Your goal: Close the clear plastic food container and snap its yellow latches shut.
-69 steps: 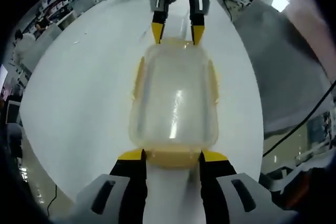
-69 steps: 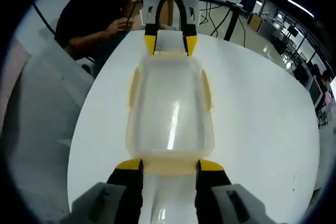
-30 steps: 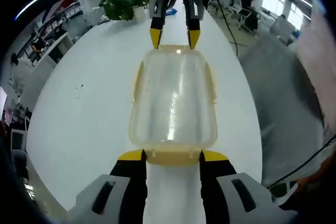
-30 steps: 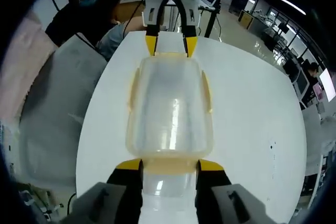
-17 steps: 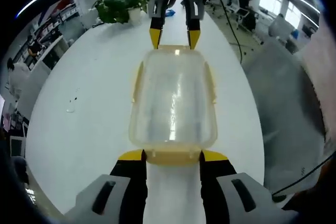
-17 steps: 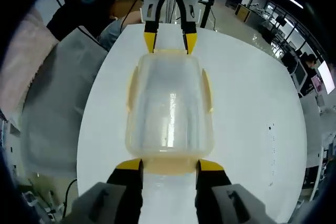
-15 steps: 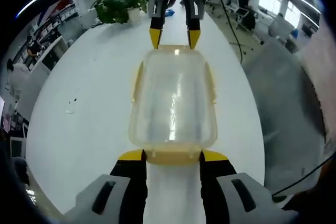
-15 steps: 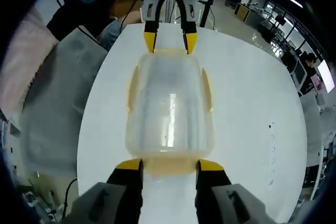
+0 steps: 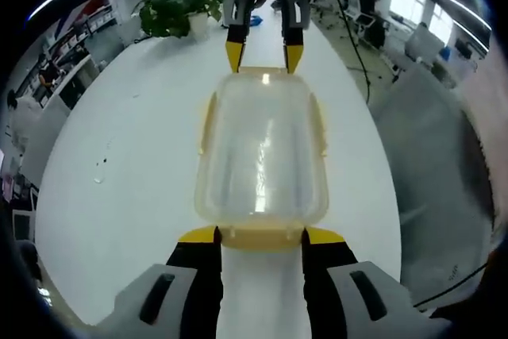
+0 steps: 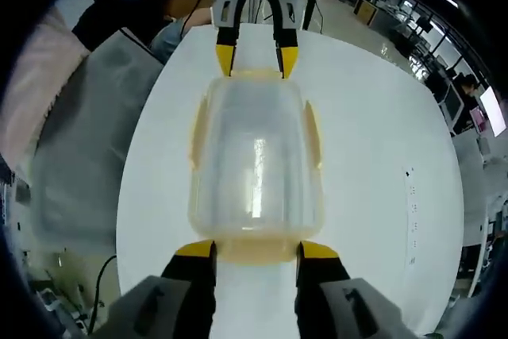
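A clear plastic food container (image 9: 262, 148) with its lid on lies lengthwise between my two grippers, above a white table (image 9: 119, 156). My left gripper (image 9: 259, 236) is shut on the yellow end latch at the near end. In that same view my right gripper (image 9: 263, 49) grips the far end. In the right gripper view the container (image 10: 255, 156) is seen from the other end. There my right gripper (image 10: 255, 250) is shut on the near yellow latch, and my left gripper (image 10: 248, 57) holds the far one. Yellow side latches (image 9: 208, 121) (image 10: 315, 132) lie against the long sides.
A potted plant (image 9: 171, 9) stands at the table's far end. A few small specks (image 9: 99, 180) lie on the tabletop. A person in a dark top (image 10: 135, 5) sits past the table. Grey floor (image 9: 444, 156) runs along the table's edge.
The background has slid behind the container while container and both grippers keep the same places in each view, so the hands have moved together. Both grips are unchanged.
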